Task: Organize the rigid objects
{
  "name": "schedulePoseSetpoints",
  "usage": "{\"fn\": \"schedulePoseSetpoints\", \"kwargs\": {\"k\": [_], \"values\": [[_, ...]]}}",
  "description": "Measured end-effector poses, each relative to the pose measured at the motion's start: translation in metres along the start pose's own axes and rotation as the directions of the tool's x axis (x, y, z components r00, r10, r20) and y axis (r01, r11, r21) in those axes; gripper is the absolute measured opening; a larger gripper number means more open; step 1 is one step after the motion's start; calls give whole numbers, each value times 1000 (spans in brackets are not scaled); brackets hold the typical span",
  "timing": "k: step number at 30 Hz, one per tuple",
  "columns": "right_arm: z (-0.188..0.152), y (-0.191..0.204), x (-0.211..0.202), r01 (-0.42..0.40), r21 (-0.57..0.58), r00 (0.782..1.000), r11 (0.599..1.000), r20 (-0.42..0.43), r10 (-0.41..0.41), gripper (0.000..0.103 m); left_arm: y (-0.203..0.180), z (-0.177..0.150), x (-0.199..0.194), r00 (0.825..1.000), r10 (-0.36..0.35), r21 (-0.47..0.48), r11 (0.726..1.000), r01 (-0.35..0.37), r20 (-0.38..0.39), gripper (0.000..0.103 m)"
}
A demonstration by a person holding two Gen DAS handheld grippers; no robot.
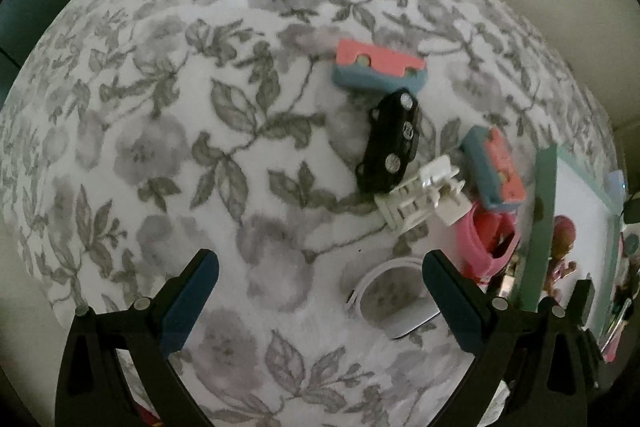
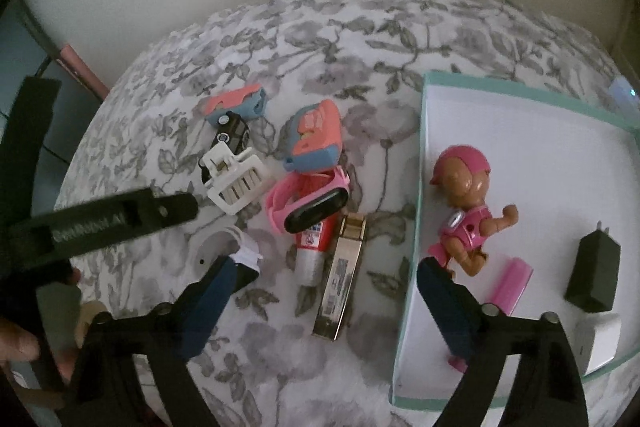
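Ahead of the right gripper (image 2: 324,293), the tabletop (image 2: 360,39) wears a matt floral cloth. The tray (image 2: 520,147) to its right looks like smooth card with a matt white floor. In it, the doll (image 2: 468,203) is glossy moulded plastic, the charger (image 2: 594,277) matt black plastic. The watch (image 2: 316,213) has a shiny dark face and a smooth pink strap. The hair clip (image 2: 234,179) is white plastic; the toy car (image 1: 390,143) glossy black.

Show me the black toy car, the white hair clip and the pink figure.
black toy car (image 1: 387,143), left wrist view, underside.
white hair clip (image 2: 234,179), right wrist view, body.
pink figure (image 2: 466,183), right wrist view, head.
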State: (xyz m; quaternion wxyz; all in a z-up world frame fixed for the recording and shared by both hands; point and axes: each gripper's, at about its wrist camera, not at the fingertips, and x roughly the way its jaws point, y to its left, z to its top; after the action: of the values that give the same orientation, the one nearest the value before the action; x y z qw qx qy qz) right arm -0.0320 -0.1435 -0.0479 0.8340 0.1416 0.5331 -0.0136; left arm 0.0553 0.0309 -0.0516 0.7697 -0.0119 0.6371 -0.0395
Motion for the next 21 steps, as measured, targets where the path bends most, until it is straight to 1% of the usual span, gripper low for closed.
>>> {"fn": "schedulePoseSetpoints", "kwargs": {"k": [3,4,5,6,7,9,11,13,14,15,17,21], "values": [[0,0,-1,4,2,1000,1000,-3,-4,85,-2,-3,6,1000,13,19,1000,-12,-20,100],[0,-1,-2,6,5,1000,1000,0,-6,81,-3,-4,7,1000,10,23,1000,-9,-27,96],[1,-2,-4,3,9,1000,1000,6,-3,72,-4,-6,9,999,4,28,1000,-3,-35,94],[2,-3,-6,-12,16,1000,1000,10,12,67,-5,-7,10,999,-1,33,999,3,-41,88],[3,-5,-8,-30,29,999,999,12,30,63,-6,-7,11,999,-3,36,999,5,-45,85],[3,-4,-8,-40,30,999,999,7,40,61,-7,-9,13,999,-5,46,999,7,-52,82],[3,-1,-5,-32,15,999,999,-10,32,51,-9,-11,15,998,-8,56,998,11,-60,76],[1,2,0,-24,-2,999,1000,-31,24,48,-11,-12,19,997,-16,62,998,21,-74,66],[0,4,2,-20,-12,999,1000,-39,19,45,-11,-13,21,996,-20,64,998,26,-85,64],[0,5,2,-17,-21,999,1000,-44,16,43,-14,-16,23,996,-22,66,997,28,-91,62],[-1,7,4,-9,-37,998,999,-56,7,39,-15,-17,29,995,-17,73,997,24,-101,61],[-4,8,11,15,-49,996,999,-83,-19,37,-20,-22,33,996,14,103,995,-4,-93,59]]}}
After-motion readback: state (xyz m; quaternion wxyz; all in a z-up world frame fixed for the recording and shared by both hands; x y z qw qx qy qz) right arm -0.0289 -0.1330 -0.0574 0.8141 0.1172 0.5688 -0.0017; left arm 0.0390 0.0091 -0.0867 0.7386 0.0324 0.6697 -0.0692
